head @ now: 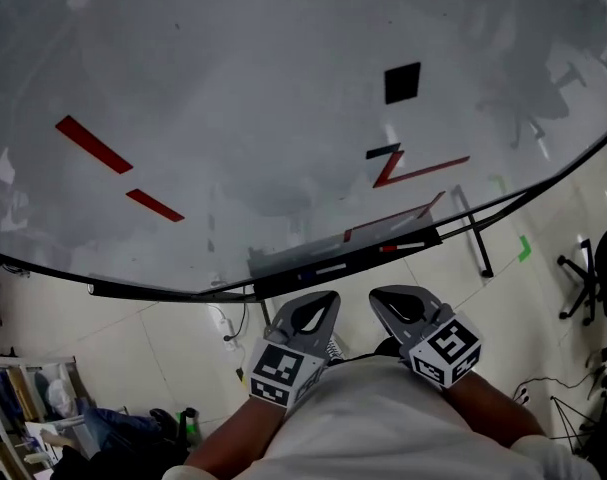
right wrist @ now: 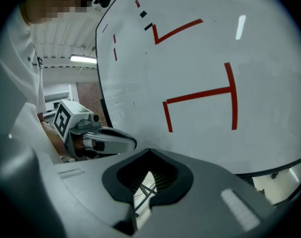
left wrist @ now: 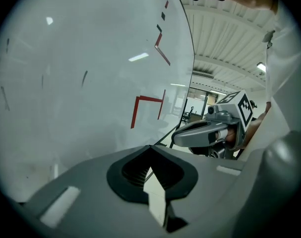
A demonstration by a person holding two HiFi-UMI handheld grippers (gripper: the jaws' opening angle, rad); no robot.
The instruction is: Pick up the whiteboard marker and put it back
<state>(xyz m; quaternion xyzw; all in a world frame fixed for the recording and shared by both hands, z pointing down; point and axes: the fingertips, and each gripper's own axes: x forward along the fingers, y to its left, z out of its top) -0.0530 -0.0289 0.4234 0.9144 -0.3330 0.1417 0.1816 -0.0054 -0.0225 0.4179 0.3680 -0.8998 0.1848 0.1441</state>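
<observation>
A whiteboard [head: 233,88] with red lines fills the head view. Along its lower edge runs a black tray [head: 283,278]. On the tray lies a slim marker-like thing with a red end [head: 398,246], and further left a white one [head: 331,267]. My left gripper [head: 321,306] and right gripper [head: 391,300] are held side by side close to the body, below the tray, and touch nothing. Both are shut and hold nothing. The left gripper view shows the shut left gripper [left wrist: 152,182] with the right gripper [left wrist: 205,133] beside it. The right gripper view shows the right gripper [right wrist: 145,182] the same way.
Black square magnets [head: 402,82] and red strokes [head: 93,144] sit on the board. The board's stand leg [head: 478,238] reaches the tiled floor at the right, near an office chair [head: 593,278]. Clutter [head: 43,408] and cables lie on the floor at the lower left.
</observation>
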